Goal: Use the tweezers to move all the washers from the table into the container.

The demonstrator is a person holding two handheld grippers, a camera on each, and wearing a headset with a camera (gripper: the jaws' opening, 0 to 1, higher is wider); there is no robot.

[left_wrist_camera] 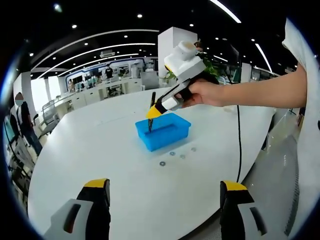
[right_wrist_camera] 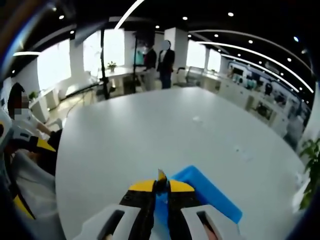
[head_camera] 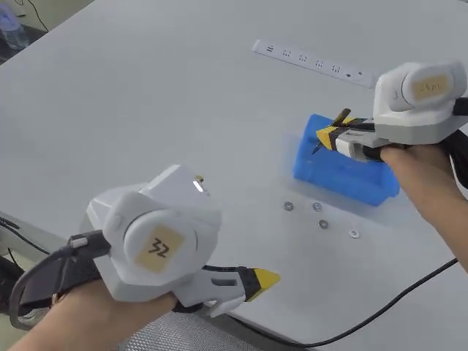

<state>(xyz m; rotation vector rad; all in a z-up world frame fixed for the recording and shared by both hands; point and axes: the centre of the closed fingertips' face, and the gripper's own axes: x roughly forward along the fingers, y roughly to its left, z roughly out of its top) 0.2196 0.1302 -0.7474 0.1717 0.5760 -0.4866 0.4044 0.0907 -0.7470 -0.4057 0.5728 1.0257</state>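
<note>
Pinching tweezers [left_wrist_camera: 153, 98] between right gripper [right_wrist_camera: 161, 189] fingertips, tips seemingly over container [left_wrist_camera: 172, 134]

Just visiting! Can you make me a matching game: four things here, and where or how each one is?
1 washers
2 tweezers
3 left hand-held gripper
4 power strip

A open, holding nothing
B on the table beside the blue container
C farther back, beyond the container
D clamped in the right hand-held gripper

Pairs: 1-B, 2-D, 3-A, 4-C
</note>
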